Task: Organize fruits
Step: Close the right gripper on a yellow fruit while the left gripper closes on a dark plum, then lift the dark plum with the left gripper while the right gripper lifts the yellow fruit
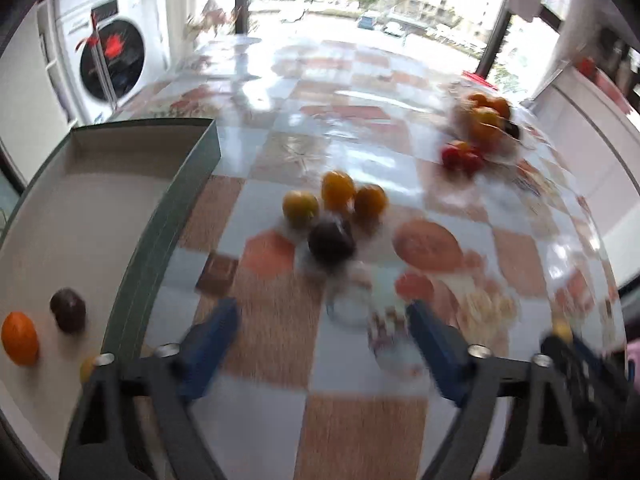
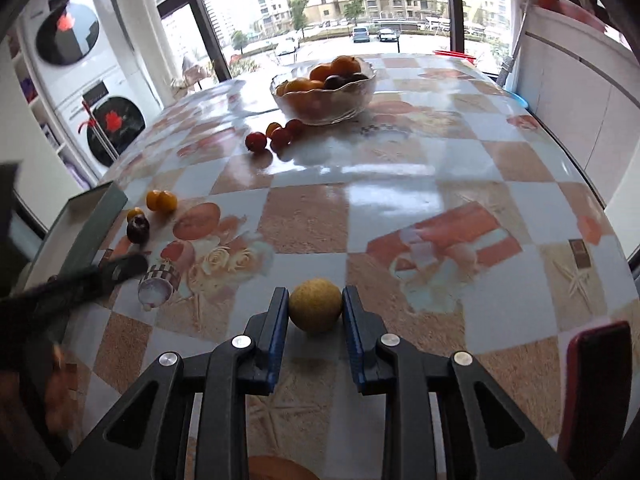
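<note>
My right gripper (image 2: pixel 315 292) is shut on a round yellow fruit (image 2: pixel 316 314), one blue pad pressing on each side, low over the patterned table (image 2: pixel 400 176). In the blurred left wrist view my left gripper (image 1: pixel 322 306) is open with nothing between its fingers. Ahead of it lie three yellow-orange fruits (image 1: pixel 338 190) and a dark plum (image 1: pixel 331 242). To the left, a green-rimmed box (image 1: pixel 168 216) holds an orange (image 1: pixel 20 338), a dark plum (image 1: pixel 68 310) and a half-hidden yellow fruit (image 1: pixel 87 366). The same loose fruits (image 2: pixel 161 201) and box (image 2: pixel 94 216) appear in the right wrist view.
A glass bowl (image 2: pixel 324 100) of oranges and plums stands at the far side, with small red fruits (image 2: pixel 272 136) in front of it. A red phone (image 2: pixel 596 392) lies near the right edge. Washing machines (image 2: pixel 108 128) stand beyond the table's left side.
</note>
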The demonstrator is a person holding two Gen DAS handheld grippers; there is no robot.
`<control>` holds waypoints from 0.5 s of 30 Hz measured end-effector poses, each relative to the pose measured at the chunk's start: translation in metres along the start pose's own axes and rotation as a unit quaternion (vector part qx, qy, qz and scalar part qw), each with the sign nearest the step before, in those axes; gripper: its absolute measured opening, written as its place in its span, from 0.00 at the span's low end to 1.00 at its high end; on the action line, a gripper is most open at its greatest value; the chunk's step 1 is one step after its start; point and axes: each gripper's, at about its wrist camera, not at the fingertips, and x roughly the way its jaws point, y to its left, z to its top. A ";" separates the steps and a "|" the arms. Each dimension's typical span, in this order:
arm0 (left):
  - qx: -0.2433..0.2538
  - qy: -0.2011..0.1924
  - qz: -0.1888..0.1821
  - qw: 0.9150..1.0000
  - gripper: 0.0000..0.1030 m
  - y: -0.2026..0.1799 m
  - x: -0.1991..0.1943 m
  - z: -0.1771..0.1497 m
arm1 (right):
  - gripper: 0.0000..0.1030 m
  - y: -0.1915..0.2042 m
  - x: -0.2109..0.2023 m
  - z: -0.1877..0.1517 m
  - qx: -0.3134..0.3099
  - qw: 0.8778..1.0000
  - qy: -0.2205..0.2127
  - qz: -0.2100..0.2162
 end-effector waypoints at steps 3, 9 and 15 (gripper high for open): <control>-0.007 -0.004 0.014 1.000 0.82 -0.003 0.008 0.015 | 0.28 0.001 0.001 -0.001 0.001 1.000 -0.006 -0.001; 0.001 -0.010 0.061 0.998 0.61 -0.013 0.016 0.021 | 0.28 -0.005 0.002 0.000 0.018 1.000 -0.009 0.016; 0.009 -0.016 0.044 0.999 0.26 -0.013 0.009 0.016 | 0.28 -0.005 0.002 -0.001 0.019 1.000 -0.010 0.017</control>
